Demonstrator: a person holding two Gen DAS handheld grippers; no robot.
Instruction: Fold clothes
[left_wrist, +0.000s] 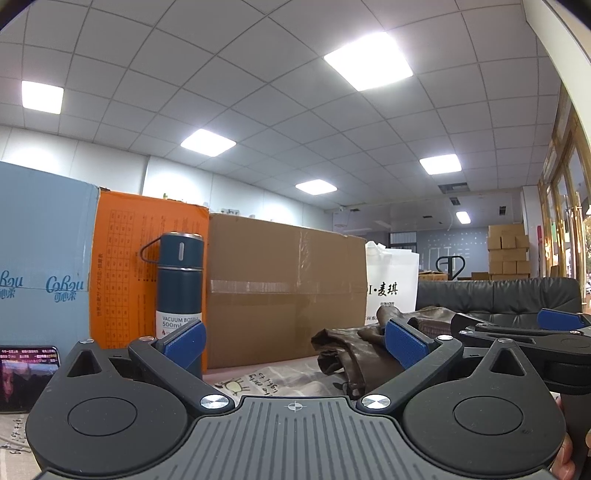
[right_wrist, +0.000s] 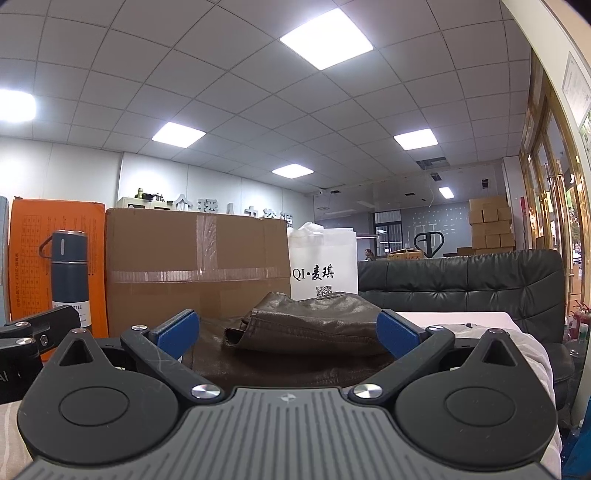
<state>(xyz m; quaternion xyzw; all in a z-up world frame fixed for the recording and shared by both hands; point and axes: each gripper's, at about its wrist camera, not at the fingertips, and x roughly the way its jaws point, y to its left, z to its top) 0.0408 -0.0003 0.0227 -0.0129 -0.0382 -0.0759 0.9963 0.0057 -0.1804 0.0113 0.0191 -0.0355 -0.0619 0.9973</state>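
Note:
A dark brown leather garment (right_wrist: 310, 328) lies crumpled on the table, right in front of my right gripper (right_wrist: 288, 334). That gripper is open, with its blue pads on either side of the near folds and nothing between them. In the left wrist view the same garment (left_wrist: 351, 350) lies ahead and to the right of my left gripper (left_wrist: 295, 345), which is open and empty low over the table. The right gripper's body (left_wrist: 524, 336) shows at the right edge of the left wrist view.
A taped cardboard box (left_wrist: 288, 288), an orange box (left_wrist: 122, 266) and a light blue box (left_wrist: 40, 266) stand along the back. A dark blue vacuum bottle (left_wrist: 180, 291) stands before them. A white bag (right_wrist: 325, 266), a black sofa (right_wrist: 461, 284) and a phone (left_wrist: 26, 376) are nearby.

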